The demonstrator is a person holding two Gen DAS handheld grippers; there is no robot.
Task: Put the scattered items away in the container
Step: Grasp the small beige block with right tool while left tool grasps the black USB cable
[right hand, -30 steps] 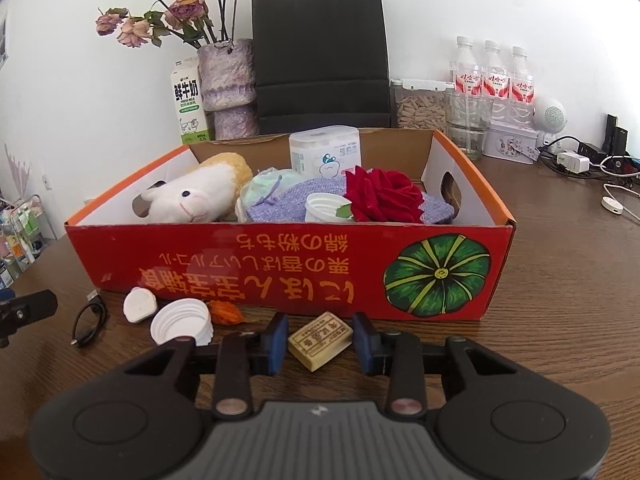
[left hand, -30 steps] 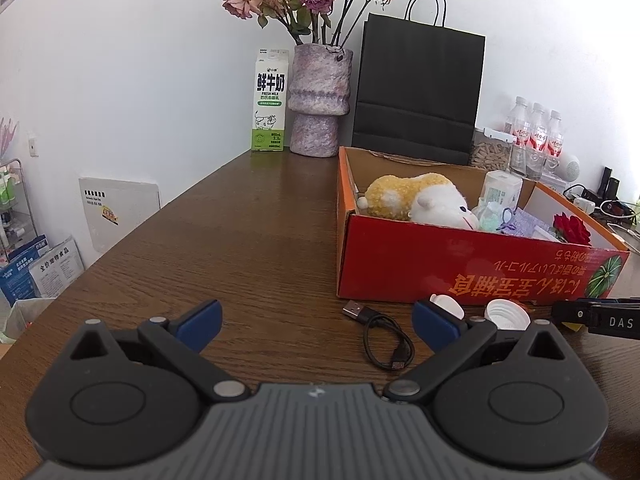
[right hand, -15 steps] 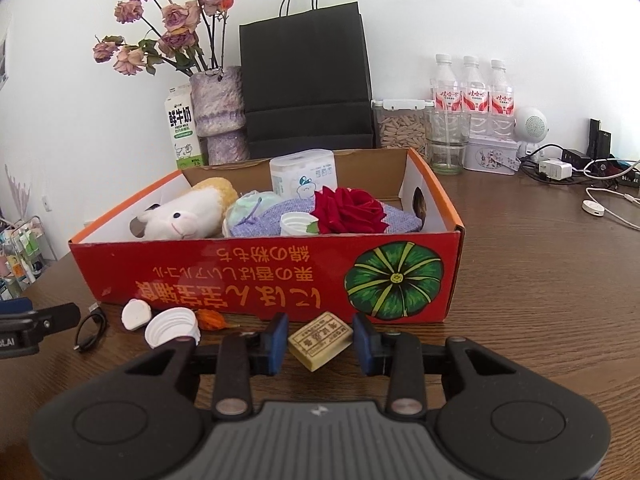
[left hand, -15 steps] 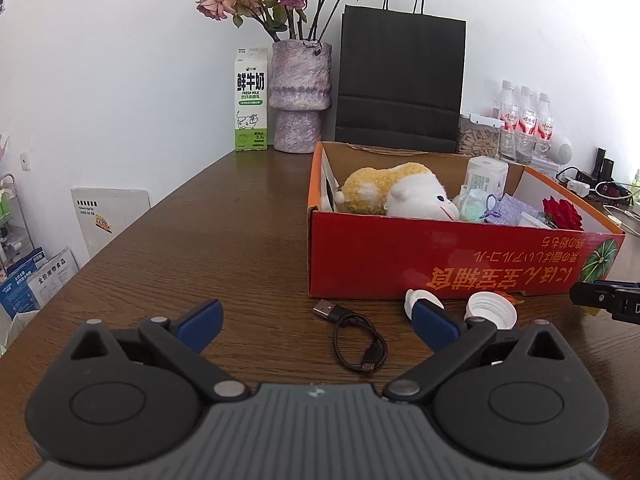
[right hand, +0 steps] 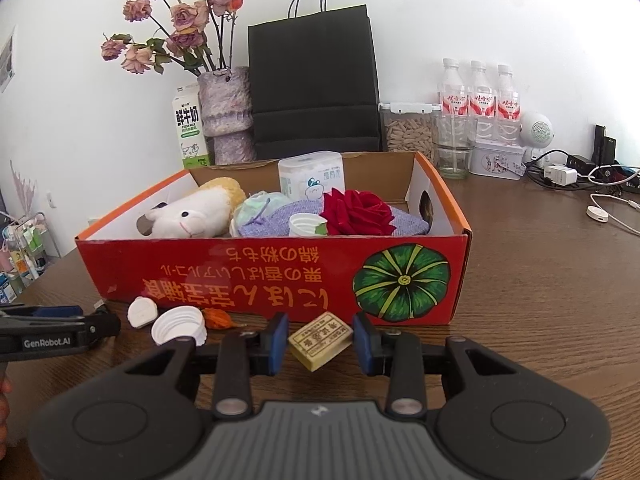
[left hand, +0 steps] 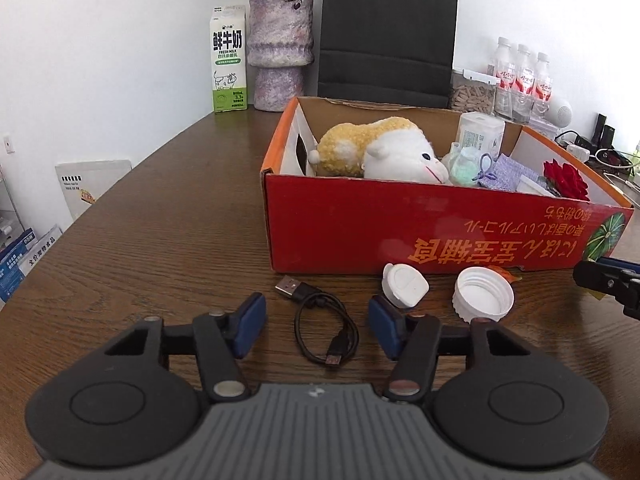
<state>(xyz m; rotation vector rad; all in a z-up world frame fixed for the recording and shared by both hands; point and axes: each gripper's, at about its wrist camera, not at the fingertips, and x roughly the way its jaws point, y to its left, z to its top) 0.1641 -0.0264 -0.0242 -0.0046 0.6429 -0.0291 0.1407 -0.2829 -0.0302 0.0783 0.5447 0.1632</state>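
Observation:
A red cardboard box (left hand: 400, 232) (right hand: 256, 276) holds a plush sheep (left hand: 384, 152), a tissue pack, a purple pouch and a red rose (right hand: 356, 212). On the table before it lie a black USB cable (left hand: 324, 320), a small white cap (left hand: 404, 284) (right hand: 140, 312), a white jar lid (left hand: 482, 294) (right hand: 178, 324) and an orange scrap (right hand: 218, 318). My left gripper (left hand: 318, 326) is open, its pads either side of the cable. My right gripper (right hand: 320, 340) is shut on a small tan block (right hand: 320, 340), held low in front of the box.
Behind the box stand a milk carton (left hand: 228, 60), a vase of dried roses (right hand: 226, 116), a black paper bag (right hand: 314, 88), a seed jar and water bottles (right hand: 478, 100). Chargers and cables (right hand: 580, 176) lie at the far right. The table edge runs along the left.
My left gripper has moved forward and right so its open jaws now straddle the cable, and narrowed somewhat. My right gripper has drawn back from the box, still holding the tan block.

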